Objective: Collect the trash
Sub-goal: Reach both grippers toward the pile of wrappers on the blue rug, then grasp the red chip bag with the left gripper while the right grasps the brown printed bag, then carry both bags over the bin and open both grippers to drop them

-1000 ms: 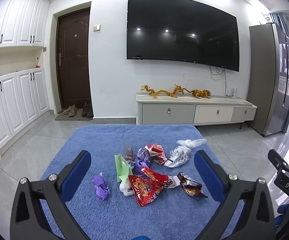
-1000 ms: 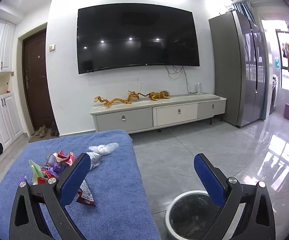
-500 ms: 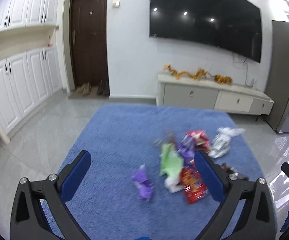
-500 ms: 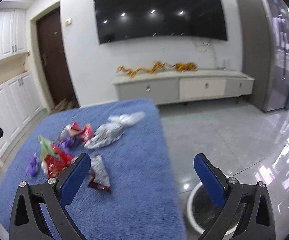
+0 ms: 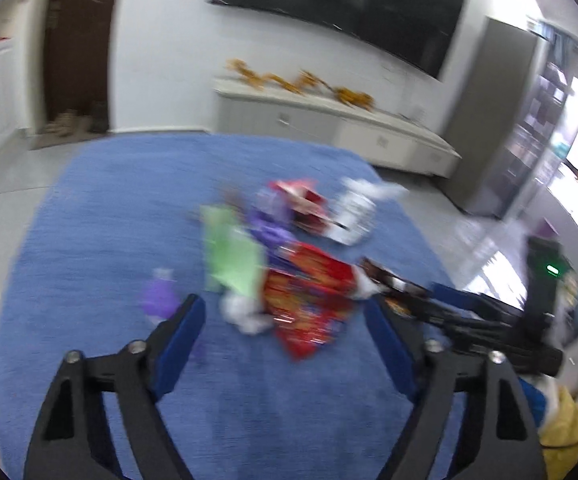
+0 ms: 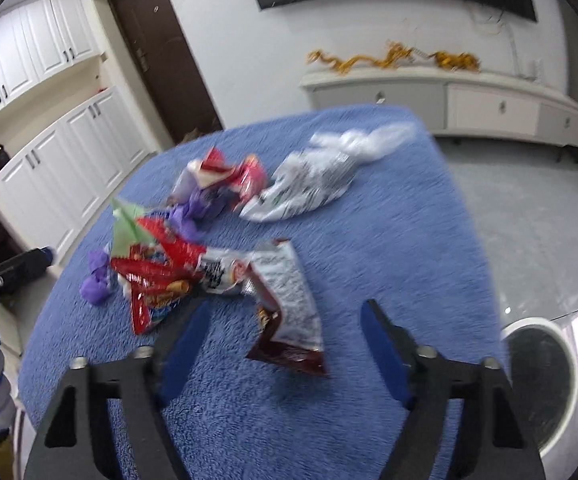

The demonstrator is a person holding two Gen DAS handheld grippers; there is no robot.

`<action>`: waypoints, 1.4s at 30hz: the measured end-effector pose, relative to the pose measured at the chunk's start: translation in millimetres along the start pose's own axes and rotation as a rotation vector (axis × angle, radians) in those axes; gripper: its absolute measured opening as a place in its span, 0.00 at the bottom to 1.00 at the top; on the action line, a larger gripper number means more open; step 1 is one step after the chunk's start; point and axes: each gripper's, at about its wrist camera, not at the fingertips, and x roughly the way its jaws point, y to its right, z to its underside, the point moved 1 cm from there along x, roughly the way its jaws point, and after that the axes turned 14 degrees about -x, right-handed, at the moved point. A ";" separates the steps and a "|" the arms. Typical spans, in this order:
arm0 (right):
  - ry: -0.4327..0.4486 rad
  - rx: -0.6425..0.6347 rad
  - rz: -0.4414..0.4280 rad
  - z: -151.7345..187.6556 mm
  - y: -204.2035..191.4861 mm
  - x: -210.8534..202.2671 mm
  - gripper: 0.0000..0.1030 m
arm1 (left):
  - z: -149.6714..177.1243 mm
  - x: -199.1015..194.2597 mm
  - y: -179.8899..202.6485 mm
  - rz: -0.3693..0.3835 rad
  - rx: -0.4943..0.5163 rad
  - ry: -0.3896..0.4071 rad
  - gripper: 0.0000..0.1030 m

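Fingers on both my hands are spread with nothing between them yet, and both pairs have just been narrowing. My left fingers (image 5: 285,334) hover over the red snack bag (image 5: 309,304) and a white scrap (image 5: 245,314); my right fingers (image 6: 285,338) frame the dark brown wrapper (image 6: 289,312). All the trash lies heaped mid-table on the blue cover (image 6: 389,240). I risk pinching the fluffy cover with a wrapper, or dragging neighbours off. The bin (image 6: 537,384) stands on the floor beside the table's right edge, so a loose grip could drop litter short.
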 end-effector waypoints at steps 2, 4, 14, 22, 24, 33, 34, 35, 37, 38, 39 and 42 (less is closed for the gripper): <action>-0.028 0.007 -0.025 3.3 1.0 10.0 0.53 | 2.6 14.9 13.1 0.021 0.017 -0.044 0.70; -0.047 0.021 -0.044 5.7 4.8 15.8 0.47 | 3.1 28.3 22.6 0.027 0.033 -0.075 0.65; -0.032 0.047 -0.062 13.6 18.2 6.3 0.33 | 5.6 77.7 27.5 -0.057 0.035 -0.129 0.24; 0.017 0.067 -0.067 14.1 13.5 -14.2 0.31 | 8.8 45.7 30.6 -0.030 0.014 -0.062 0.11; 0.034 0.064 -0.064 14.2 11.9 -23.3 0.31 | 8.6 35.1 31.7 -0.027 0.013 -0.042 0.10; 0.124 0.106 -0.042 18.5 20.7 -71.3 0.31 | 5.9 -9.9 46.8 -0.052 0.035 0.063 0.08; 0.132 0.114 -0.038 21.2 24.3 -76.6 0.31 | 4.3 -15.5 47.5 -0.059 0.035 0.078 0.08; 0.137 0.119 -0.034 21.7 26.2 -79.4 0.31 | 3.0 -20.2 48.0 -0.064 0.034 0.090 0.08; 0.153 0.135 -0.023 26.8 33.6 -88.2 0.31 | -0.4 -30.1 49.3 -0.072 0.030 0.112 0.08; 0.159 0.141 -0.017 27.6 35.8 -92.3 0.31 | -0.9 -33.5 50.5 -0.072 0.031 0.118 0.08; 0.167 0.152 -0.009 30.4 40.5 -97.2 0.31 | -2.2 -36.1 54.1 -0.068 0.036 0.120 0.08; 0.192 0.186 0.024 39.4 58.2 -112.1 0.31 | -0.8 -36.1 72.5 -0.056 0.075 0.115 0.08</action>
